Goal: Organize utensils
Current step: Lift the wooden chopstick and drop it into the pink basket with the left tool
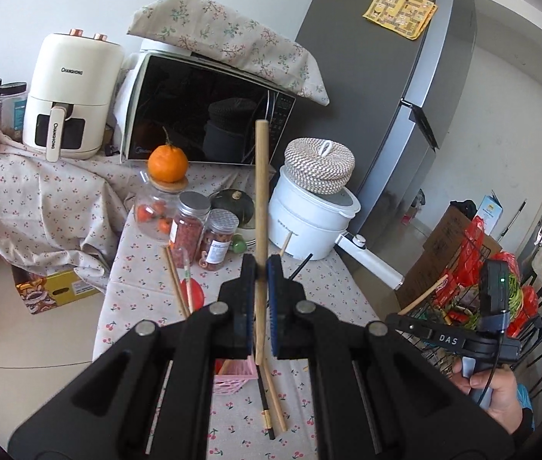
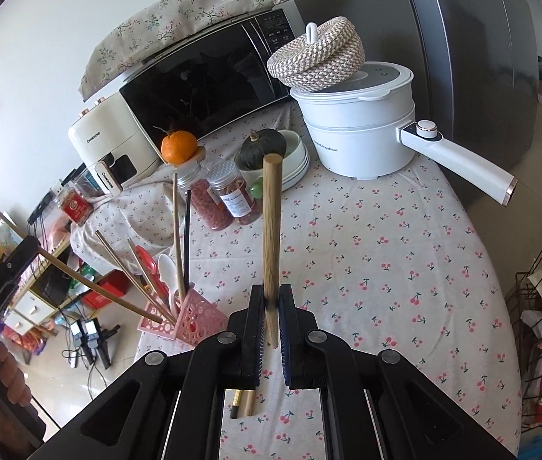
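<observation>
Two grippers, each clamped on a wooden chopstick, are held above a cherry-print tablecloth point(image 2: 405, 253).

A microwave point(image 1: 209, 115), an air fryer point(image 1: 73, 92) and a white electric pot point(image 2: 363, 130) are seen at the back of the table. The pink utensil holder point(image 2: 188, 320) is stood at the table's left edge, filled with chopsticks and a white spoon point(image 2: 166, 268). The left gripper point(image 1: 261, 268) is closed on a wooden chopstick point(image 1: 260, 191); the right gripper point(image 2: 271, 299) is closed on another chopstick point(image 2: 271, 230). Two loose chopsticks point(image 1: 271, 402) are left lying on the cloth beneath.
</observation>
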### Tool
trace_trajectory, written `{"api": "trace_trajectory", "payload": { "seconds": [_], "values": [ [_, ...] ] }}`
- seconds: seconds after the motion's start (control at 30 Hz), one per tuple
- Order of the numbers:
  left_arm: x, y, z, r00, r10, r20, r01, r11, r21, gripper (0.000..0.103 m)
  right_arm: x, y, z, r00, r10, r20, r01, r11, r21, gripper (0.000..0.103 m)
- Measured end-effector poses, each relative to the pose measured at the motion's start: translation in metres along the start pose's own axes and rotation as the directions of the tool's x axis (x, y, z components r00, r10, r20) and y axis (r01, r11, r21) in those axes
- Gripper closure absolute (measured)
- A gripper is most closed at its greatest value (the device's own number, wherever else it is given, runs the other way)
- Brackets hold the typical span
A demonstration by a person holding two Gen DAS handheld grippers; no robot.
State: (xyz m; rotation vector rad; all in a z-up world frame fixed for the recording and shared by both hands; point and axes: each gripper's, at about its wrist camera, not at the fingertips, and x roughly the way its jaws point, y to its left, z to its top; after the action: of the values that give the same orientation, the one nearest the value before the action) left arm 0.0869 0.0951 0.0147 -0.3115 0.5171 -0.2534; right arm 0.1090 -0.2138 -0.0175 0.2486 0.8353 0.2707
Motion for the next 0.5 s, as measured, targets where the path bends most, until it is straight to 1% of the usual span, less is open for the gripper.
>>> {"api": "trace_trajectory", "payload": {
  "seconds": [0.07,0.2,0.33,0.43,0.5],
  "values": [
    [0.012,0.006,-0.004,0.999,0.016,-0.044,-0.016,1.000,-0.006,0.096,0.000,0.003,-0.001,1.000,0.005,0.002,-0.005,1.000,-0.006,0.096],
    [0.040,0.018,-0.015,0.991,0.042,-0.124,-0.045,0.999,-0.023,0.096,-0.002,0.009,0.000,1.000,0.020,0.012,-0.019,1.000,-0.018,0.096],
    [0.056,0.022,-0.021,0.987,0.049,-0.155,-0.053,0.998,-0.018,0.096,-0.006,0.017,0.001,0.999,0.040,0.028,-0.039,0.999,-0.029,0.096],
    [0.067,0.025,-0.024,0.985,0.040,-0.167,-0.043,0.999,-0.017,0.096,-0.009,0.022,0.002,0.998,0.058,0.040,-0.056,0.998,-0.037,0.096],
    [0.073,0.027,-0.026,0.983,0.054,-0.174,-0.057,0.998,-0.012,0.093,-0.013,0.027,0.003,0.996,0.072,0.050,-0.070,0.997,-0.043,0.096]
  ]
}}
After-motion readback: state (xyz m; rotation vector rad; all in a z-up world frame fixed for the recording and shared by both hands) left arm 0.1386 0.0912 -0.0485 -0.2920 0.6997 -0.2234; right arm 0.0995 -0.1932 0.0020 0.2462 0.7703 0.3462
